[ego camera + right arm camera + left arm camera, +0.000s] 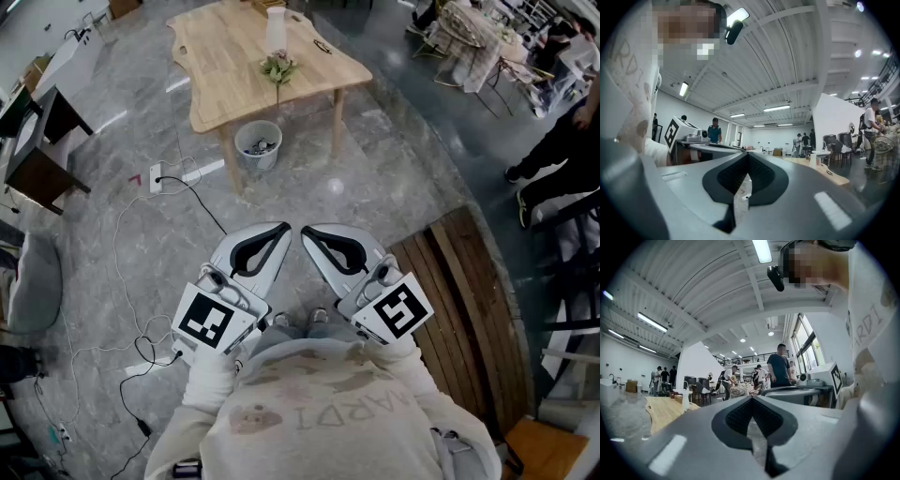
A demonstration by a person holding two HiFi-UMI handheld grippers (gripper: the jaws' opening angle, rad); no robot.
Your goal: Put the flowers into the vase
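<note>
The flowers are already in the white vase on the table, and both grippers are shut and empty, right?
No: the head view shows the flowers lying on the table beside the white vase, not in it. Left gripper and right gripper are indeed shut and empty.

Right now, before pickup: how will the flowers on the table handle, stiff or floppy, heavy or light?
The flowers are probably light: a small sprig lying flat on the table. The stem looks thin, so it may flex or slip when pinched. The leafy head is likely delicate and crushable, though it is too far off to judge more.
</note>
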